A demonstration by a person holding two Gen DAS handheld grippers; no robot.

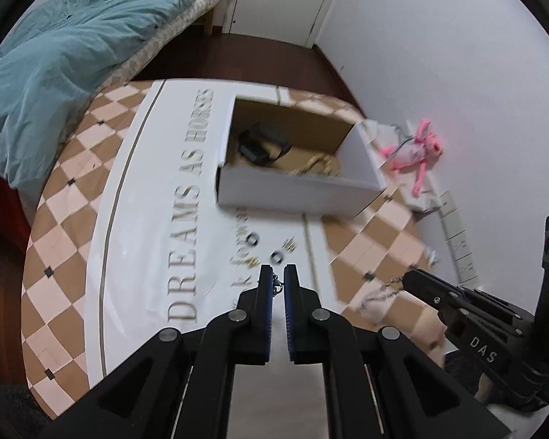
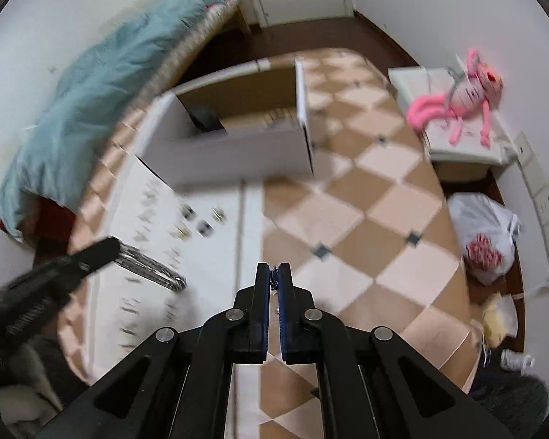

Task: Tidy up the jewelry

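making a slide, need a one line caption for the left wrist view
Left gripper pinches one end of a silver chain, right gripper the other, near an open box.

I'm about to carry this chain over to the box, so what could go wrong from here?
1. Each claw pinches only a tip of the chain: left claw, right claw. The chain sags between them; pulling apart may slip it free.
2. Small rings and earrings lie just below; the dangling chain could drag them.
3. The box has tall walls; the slack may catch on the rim.
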